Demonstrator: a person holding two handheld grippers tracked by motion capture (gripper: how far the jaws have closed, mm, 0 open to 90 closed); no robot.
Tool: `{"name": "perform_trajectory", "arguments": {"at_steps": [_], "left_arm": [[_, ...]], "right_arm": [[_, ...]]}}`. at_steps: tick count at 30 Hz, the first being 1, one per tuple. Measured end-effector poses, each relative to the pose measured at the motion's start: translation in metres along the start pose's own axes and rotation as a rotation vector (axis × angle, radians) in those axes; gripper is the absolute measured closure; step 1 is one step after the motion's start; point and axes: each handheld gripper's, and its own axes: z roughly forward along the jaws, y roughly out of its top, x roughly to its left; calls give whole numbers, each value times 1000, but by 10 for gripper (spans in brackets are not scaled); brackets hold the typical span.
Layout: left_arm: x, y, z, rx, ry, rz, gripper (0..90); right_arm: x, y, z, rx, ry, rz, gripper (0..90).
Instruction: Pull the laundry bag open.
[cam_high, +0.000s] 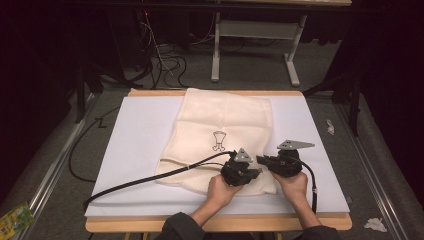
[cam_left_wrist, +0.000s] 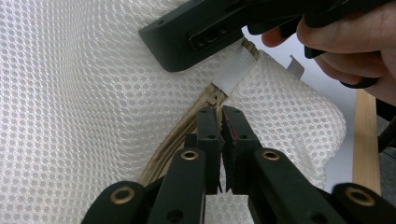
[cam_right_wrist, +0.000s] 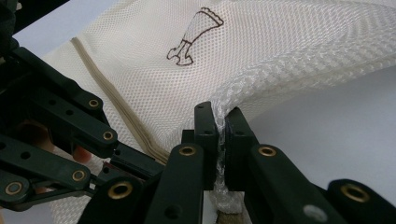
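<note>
Near edge of bench (cam_high: 130, 200): mesh laundry bag (cam_high: 225, 125) lies flat, cream, zipper (cam_right_wrist: 116, 112) along its near side. Right claw (cam_right_wrist: 221, 126) clamped shut on the bag's corner fabric. Left claw (cam_left_wrist: 223, 122) closed at the zipper pull (cam_left_wrist: 215, 97), apparently pinching it. Bag looks light, limp, snag-prone; judged best held by seam and pull.

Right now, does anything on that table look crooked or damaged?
Nothing damaged. The mesh bag lies slightly askew on the white board, its near corner lifted and bunched where the right gripper pinches it.
</note>
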Motion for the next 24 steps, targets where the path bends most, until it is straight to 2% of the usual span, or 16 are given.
{"name": "perform_trajectory", "arguments": {"at_steps": [24], "left_arm": [[0, 2, -8, 6, -2, 22, 870]], "right_arm": [[-5, -5, -6, -1, -12, -3, 877]]}}
